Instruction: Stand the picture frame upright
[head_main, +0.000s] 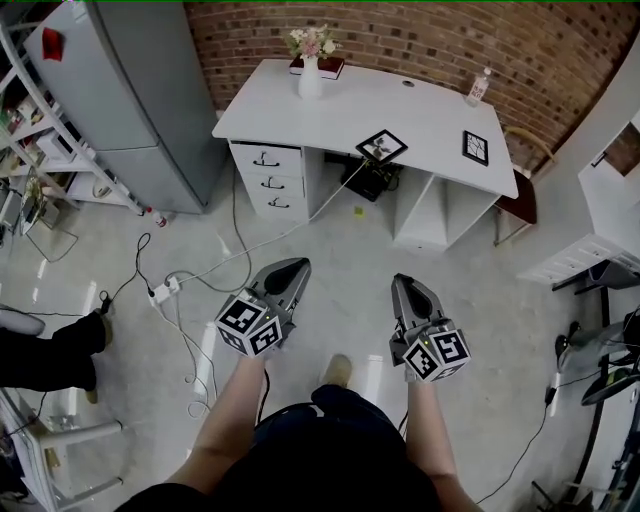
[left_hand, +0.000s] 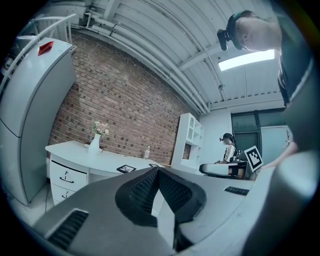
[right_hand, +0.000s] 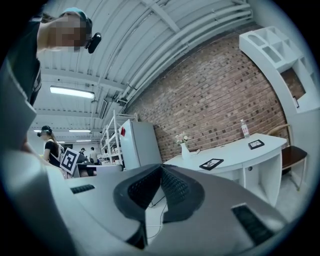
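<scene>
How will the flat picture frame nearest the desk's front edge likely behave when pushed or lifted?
The picture frame looks thin and rigid, so it probably lifts as one stiff, light piece. Flat on the smooth white desk, it would likely slide rather than tip. It lies near the front edge, so a nudge that way might drop it.

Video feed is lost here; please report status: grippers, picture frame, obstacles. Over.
Left gripper, right gripper shut, empty, short of desk. Picture frame flat on it, second frame too. White cable crosses floor ahead.

Bright, even ceiling-strip light (right_hand: 71, 92); glossy floor (head_main: 330, 290) glare; gripper views fisheye-warped, dark-vignetted edges.
</scene>
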